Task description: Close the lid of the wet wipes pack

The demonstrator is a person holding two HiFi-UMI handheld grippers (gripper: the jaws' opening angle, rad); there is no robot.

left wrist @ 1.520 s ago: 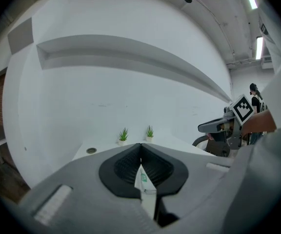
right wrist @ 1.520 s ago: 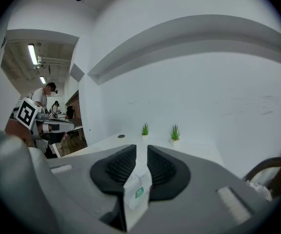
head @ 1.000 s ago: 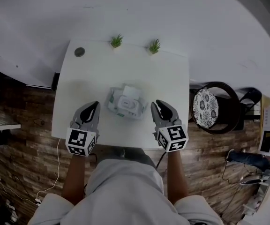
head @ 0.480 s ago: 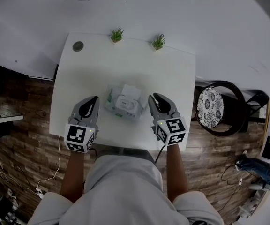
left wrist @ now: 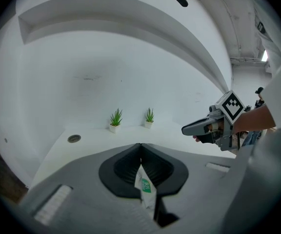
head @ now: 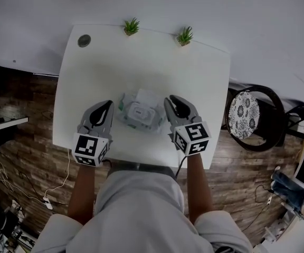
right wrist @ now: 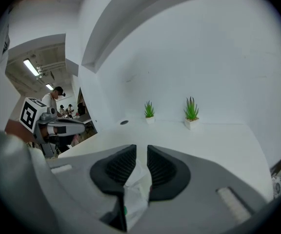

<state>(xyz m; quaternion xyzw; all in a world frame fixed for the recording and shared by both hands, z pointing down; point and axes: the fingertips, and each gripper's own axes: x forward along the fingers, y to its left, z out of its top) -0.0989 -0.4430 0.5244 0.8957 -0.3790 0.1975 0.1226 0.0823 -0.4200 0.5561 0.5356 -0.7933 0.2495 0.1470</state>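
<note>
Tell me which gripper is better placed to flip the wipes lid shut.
Right, probably. The open lid lies at the pack's far right side, closest to the right gripper. The left gripper is shut on the pack's left edge, so it can steady it.

The wipes pack [head: 139,113] lies on the table [head: 141,62] near its front edge, between the left gripper [head: 108,106] and the right gripper [head: 170,100], with one end in each one's jaws. Along the back edge stand a left plant [head: 131,26] and a right plant [head: 184,36] (both well apart from the pack). A disc [head: 84,40] lies at the back left corner. A chair [head: 252,117] stands right of the table.
</note>
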